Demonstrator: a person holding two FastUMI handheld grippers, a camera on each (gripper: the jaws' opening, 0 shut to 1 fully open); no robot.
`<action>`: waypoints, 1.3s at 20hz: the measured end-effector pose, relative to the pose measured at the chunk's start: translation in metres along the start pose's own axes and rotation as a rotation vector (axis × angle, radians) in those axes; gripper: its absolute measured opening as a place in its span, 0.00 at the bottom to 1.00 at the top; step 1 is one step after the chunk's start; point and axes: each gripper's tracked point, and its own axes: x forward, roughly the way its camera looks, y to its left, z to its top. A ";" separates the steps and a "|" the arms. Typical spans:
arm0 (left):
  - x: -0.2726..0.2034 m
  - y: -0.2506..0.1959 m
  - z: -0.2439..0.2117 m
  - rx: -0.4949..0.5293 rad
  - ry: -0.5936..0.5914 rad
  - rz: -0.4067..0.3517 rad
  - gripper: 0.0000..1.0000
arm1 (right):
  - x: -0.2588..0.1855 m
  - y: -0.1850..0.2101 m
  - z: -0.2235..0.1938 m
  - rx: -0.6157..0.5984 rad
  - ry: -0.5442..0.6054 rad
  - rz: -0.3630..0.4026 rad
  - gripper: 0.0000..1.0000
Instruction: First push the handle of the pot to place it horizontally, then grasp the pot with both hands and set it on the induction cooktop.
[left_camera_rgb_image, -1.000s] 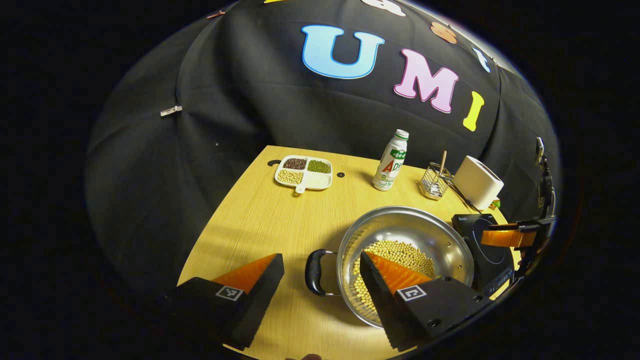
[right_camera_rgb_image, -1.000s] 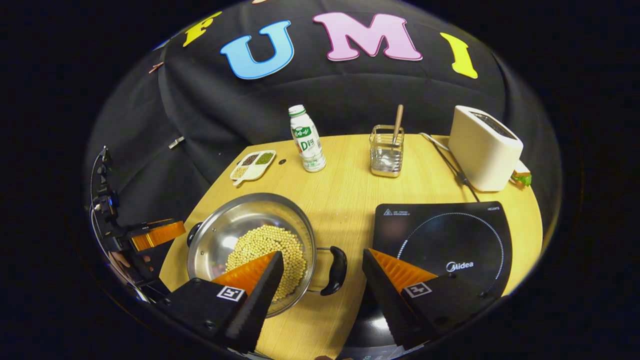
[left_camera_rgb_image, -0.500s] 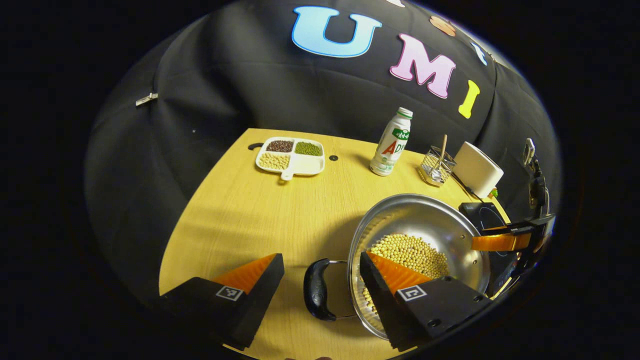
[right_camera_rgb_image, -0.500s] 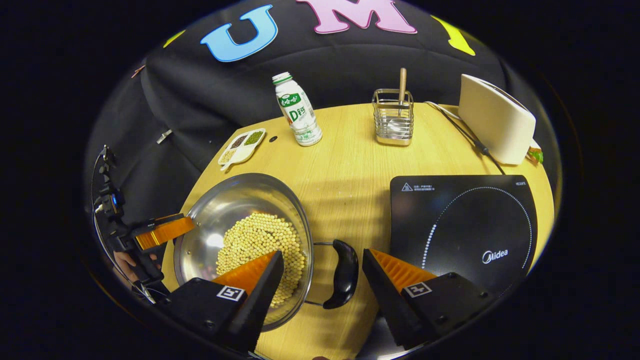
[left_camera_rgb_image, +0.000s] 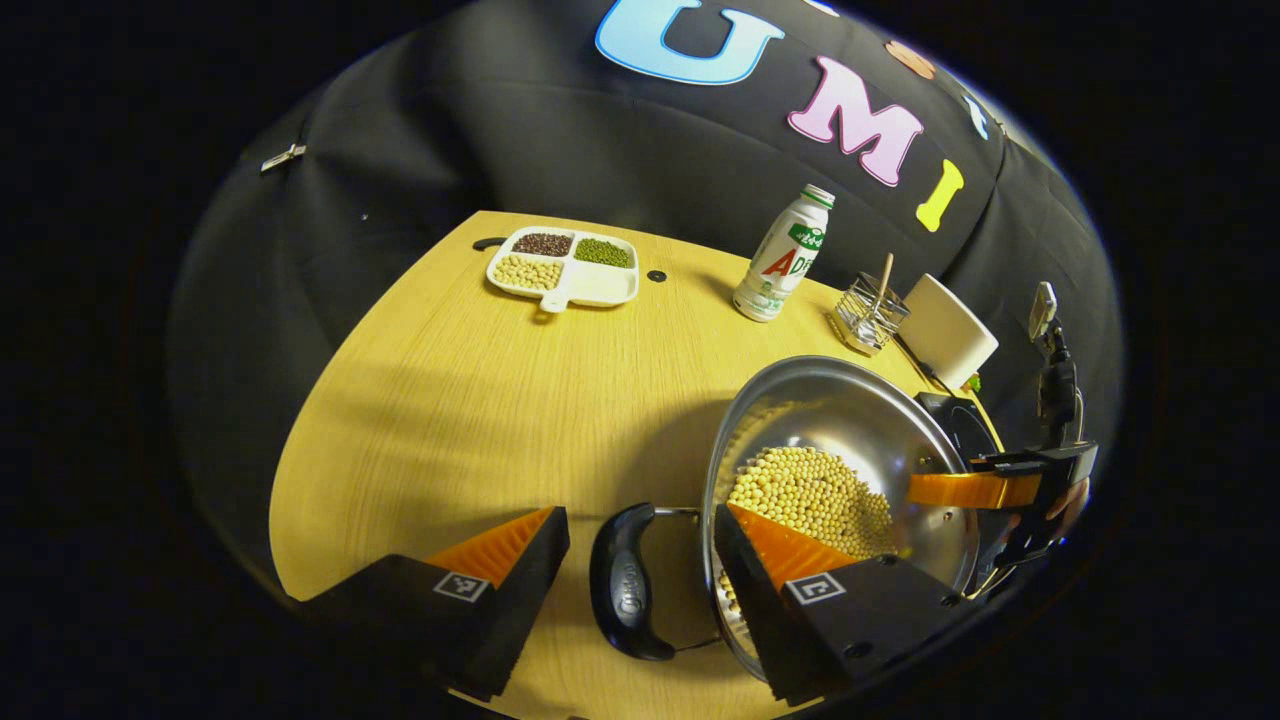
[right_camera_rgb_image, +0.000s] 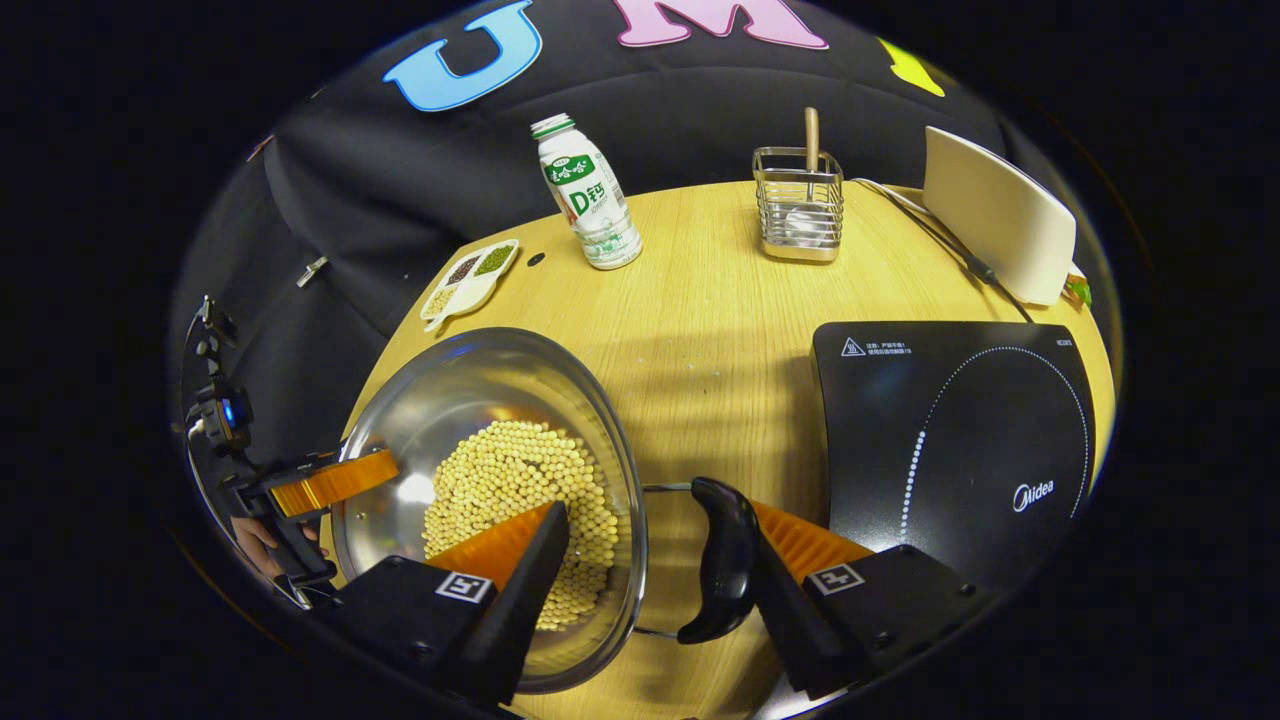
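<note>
Steel pot (left_camera_rgb_image: 840, 450) of beans sits on bench (left_camera_rgb_image: 480, 400) beside cooktop (right_camera_rgb_image: 960, 430): heavy, slick, spillable. Both claws, left (left_camera_rgb_image: 640, 560) and right (right_camera_rgb_image: 650, 560), released, straddling the side handles (left_camera_rgb_image: 622, 595); grip there.

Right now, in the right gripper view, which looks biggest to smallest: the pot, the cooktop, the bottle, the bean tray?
1. Pot and cooktop: alike, nearness muddies it
2. Bottle
3. Bean tray

Round stainless-steel pot (right_camera_rgb_image: 480, 400) holding yellow beans (right_camera_rgb_image: 510, 480), black side handles horizontal; flat black induction cooktop (right_camera_rgb_image: 960, 430) well apart.
</note>
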 end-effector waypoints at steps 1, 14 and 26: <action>0.001 0.001 -0.003 -0.002 0.004 0.000 0.88 | 0.001 -0.002 0.001 -0.004 0.003 -0.008 0.96; -0.004 0.002 -0.006 -0.052 -0.001 0.010 0.61 | 0.008 -0.010 -0.020 0.015 0.042 -0.061 0.66; -0.024 -0.003 -0.005 -0.086 -0.012 0.060 0.56 | -0.011 -0.004 -0.009 -0.016 -0.017 -0.073 0.60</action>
